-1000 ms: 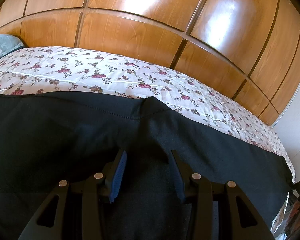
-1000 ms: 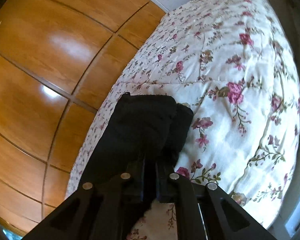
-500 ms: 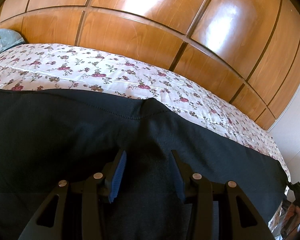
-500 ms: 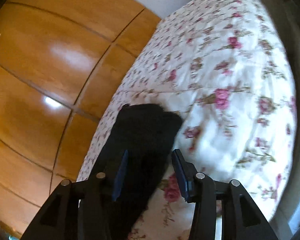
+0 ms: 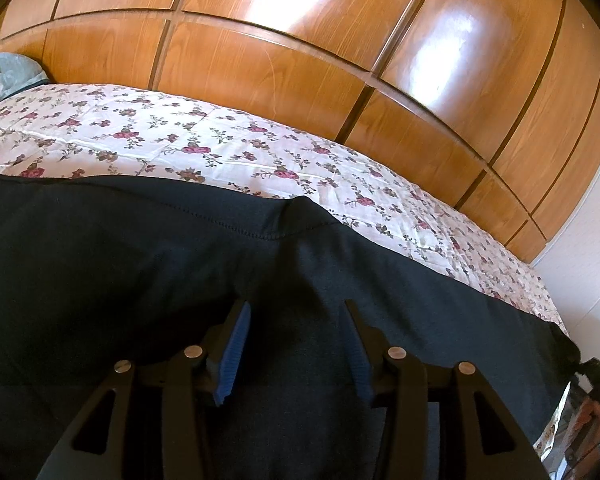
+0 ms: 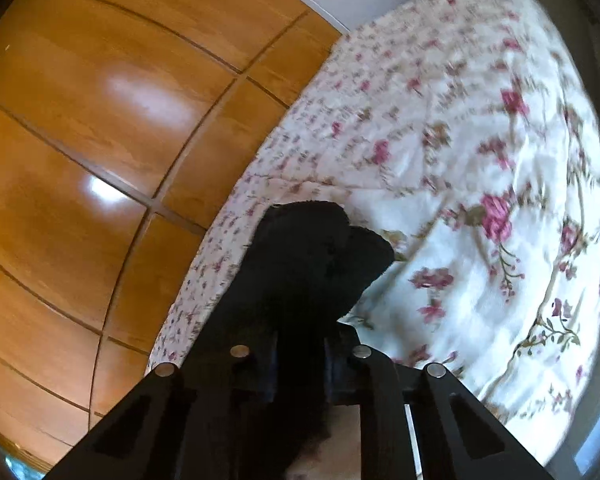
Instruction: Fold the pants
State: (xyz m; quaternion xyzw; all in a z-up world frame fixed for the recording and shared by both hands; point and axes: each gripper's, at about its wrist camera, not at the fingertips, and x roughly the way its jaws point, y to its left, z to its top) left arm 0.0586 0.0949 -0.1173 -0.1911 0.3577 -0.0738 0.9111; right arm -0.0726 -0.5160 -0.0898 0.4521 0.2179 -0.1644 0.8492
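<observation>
Black pants (image 5: 140, 264) lie spread across a floral bedspread (image 5: 180, 136), one leg running to the right edge of the bed. My left gripper (image 5: 296, 344) is open, its blue-padded fingers (image 5: 234, 348) resting over the fabric near the crotch seam. In the right wrist view my right gripper (image 6: 300, 360) is shut on the end of a black pant leg (image 6: 320, 256), whose cuff sticks out past the fingers above the bedspread (image 6: 480, 160).
A glossy wooden wardrobe (image 5: 300, 40) runs along the far side of the bed and shows in the right wrist view (image 6: 100, 120). A pale blue pillow (image 5: 4, 76) lies at the far left. Clutter (image 5: 588, 412) stands beyond the bed's right end.
My right gripper, shut a second ago, opened half a second ago and has shut again on the pant leg end. The left gripper has barely moved and stays open.
</observation>
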